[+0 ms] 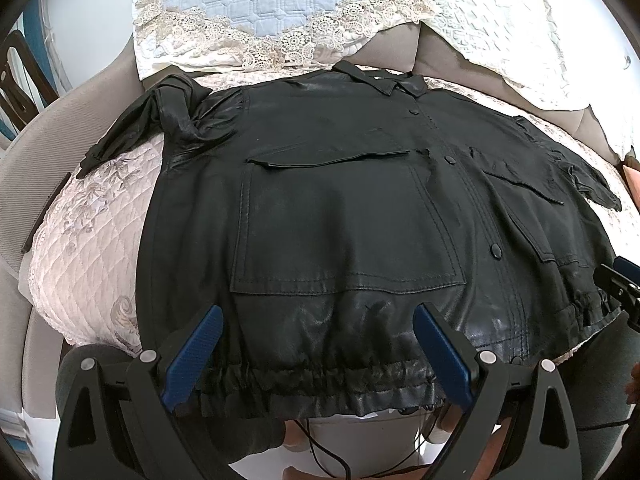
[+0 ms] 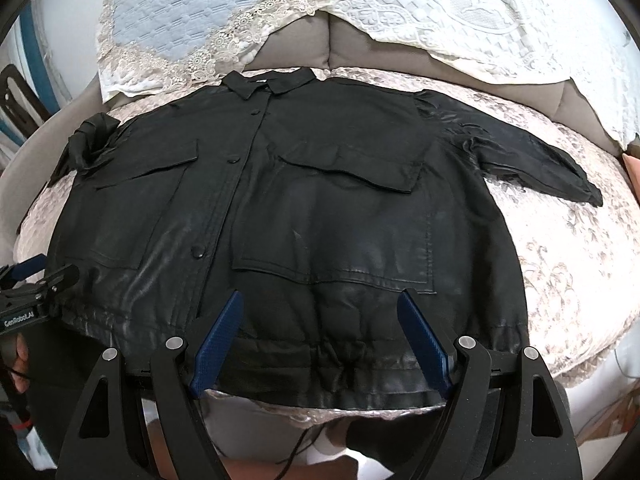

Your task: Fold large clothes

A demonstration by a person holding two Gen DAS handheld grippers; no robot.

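A black leather-look jacket lies flat, front up and buttoned, on a quilted sofa seat, collar far and gathered hem near; it also shows in the right wrist view. Its left sleeve is crumpled near the shoulder. Its right sleeve stretches out to the right. My left gripper is open, its blue pads over the hem's left half, holding nothing. My right gripper is open over the hem's right half, holding nothing. Each gripper shows at the edge of the other's view.
The pale quilted seat cover shows on both sides of the jacket. A blue lace-edged cover and a white lace cover drape the grey sofa back. Cables hang below the seat's front edge.
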